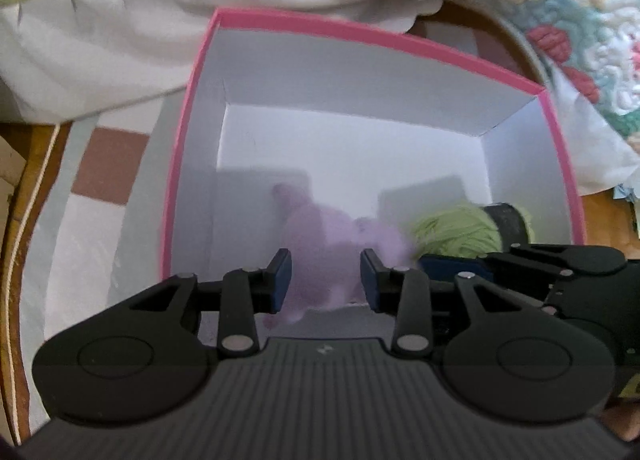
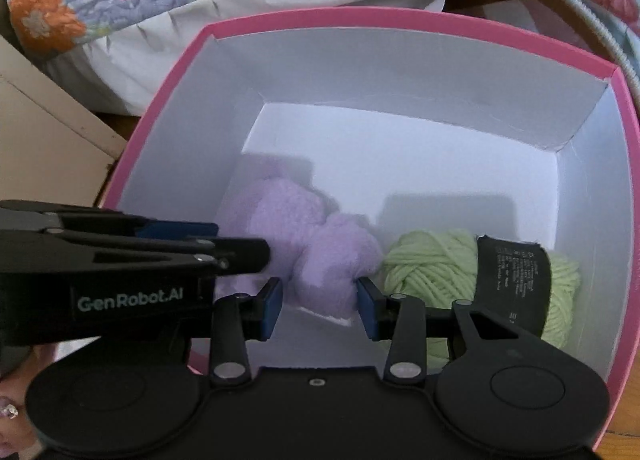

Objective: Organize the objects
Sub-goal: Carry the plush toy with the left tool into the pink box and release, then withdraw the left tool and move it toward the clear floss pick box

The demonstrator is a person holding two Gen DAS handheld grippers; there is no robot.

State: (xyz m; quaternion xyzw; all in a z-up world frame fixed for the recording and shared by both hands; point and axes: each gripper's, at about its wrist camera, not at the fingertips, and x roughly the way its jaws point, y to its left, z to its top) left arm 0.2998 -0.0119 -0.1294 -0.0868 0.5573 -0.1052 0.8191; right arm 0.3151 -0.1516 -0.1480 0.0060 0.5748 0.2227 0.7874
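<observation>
Looking down into the pink box (image 2: 624, 187): your left gripper (image 1: 325, 280) has lilac plush (image 1: 316, 236) between its pads; blur hides whether they press it. Your right gripper (image 2: 318, 308) pinches the plush at its right pad (image 2: 366, 310). Green yarn (image 2: 436, 272) lies just right of it on the floor.

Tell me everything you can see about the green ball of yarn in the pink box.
The green yarn is a pale lime skein of thick, soft-looking strands wound into a rounded ball. A black paper label with small, unreadable print wraps around it. It lies on its side on the white floor of the pink box, in the near right corner, right beside the purple fluffy item; whether they touch is unclear. No jaws grip it.
</observation>
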